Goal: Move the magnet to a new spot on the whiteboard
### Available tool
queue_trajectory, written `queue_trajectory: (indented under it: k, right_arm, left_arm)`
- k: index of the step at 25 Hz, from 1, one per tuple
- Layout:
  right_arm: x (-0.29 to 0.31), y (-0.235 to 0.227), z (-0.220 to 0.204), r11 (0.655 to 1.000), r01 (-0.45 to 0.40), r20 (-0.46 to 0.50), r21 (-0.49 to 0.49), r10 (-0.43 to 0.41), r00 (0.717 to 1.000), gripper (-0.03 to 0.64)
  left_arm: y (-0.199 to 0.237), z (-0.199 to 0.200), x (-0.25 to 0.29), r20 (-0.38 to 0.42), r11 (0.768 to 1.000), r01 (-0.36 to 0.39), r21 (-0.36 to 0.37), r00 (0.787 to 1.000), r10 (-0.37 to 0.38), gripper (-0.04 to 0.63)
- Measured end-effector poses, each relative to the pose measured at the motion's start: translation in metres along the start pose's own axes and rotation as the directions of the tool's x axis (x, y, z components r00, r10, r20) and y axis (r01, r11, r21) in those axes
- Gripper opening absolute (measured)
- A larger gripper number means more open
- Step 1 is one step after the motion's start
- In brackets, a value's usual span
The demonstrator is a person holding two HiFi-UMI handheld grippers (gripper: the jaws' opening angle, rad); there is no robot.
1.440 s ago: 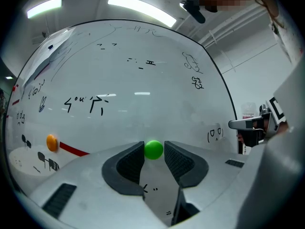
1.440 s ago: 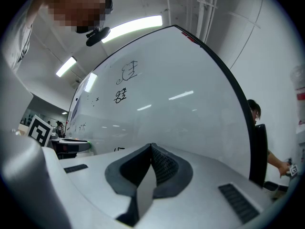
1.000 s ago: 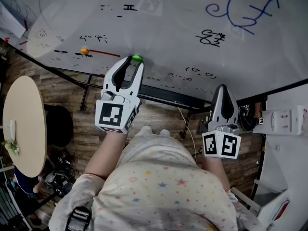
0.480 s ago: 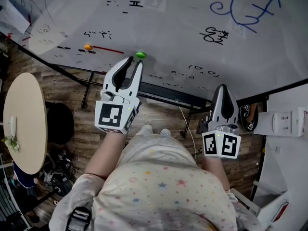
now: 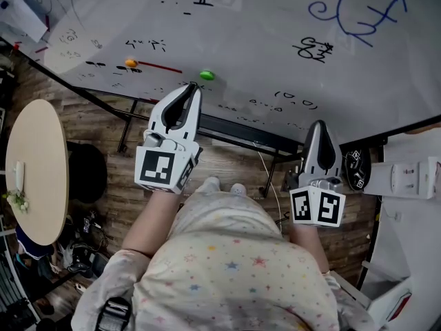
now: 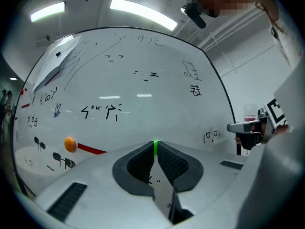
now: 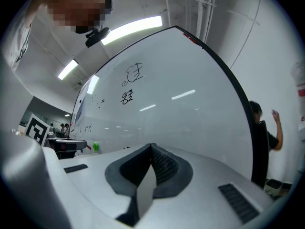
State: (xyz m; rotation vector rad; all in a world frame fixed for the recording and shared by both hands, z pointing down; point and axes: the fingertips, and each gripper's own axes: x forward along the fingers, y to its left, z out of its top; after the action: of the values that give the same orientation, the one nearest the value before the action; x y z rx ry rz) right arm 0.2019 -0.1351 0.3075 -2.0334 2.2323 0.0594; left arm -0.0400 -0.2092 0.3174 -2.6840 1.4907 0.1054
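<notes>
The green magnet [image 5: 207, 75] sticks to the whiteboard [image 5: 262, 40], just past and slightly right of my left gripper's [image 5: 195, 87] tips, with a small gap showing. The left jaws have just been closing and stand shut with nothing between them. In the left gripper view only a thin green strip of the magnet [image 6: 155, 147] shows through the slit above the pads. My right gripper [image 5: 318, 125] hangs lower at the right, below the board's edge, shut and empty. From the right gripper view the green magnet [image 7: 95, 146] is small and far to the left.
An orange magnet [image 5: 131, 63] sits at the end of a red line left of the green one. Black and blue marker scribbles cover the board. A round beige table [image 5: 34, 171] stands at the left, a white wall fitting [image 5: 410, 174] at the right.
The left jaws, open a second ago with the green magnet at their tips, have closed. The magnet stays on the board, now a little beyond the tips. The right gripper has not moved.
</notes>
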Motion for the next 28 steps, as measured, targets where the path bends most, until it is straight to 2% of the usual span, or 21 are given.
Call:
queue_trajectory:
  k: [14,28]
  right_arm:
    - [0.007,0.011,-0.002,1.0,-0.03,-0.01,-0.007,0.03,0.999,0.0]
    - [0.012,0.02,-0.011,0.998,-0.049,-0.036,-0.034,0.048,0.998,0.0]
  left_arm:
    - [-0.015,-0.006,-0.003,-0.009,0.999,0.036,-0.03,0.999,-0.037,0.017]
    - [-0.014,-0.012,-0.006,-0.009,0.999,0.037,-0.038,0.999,-0.037,0.014]
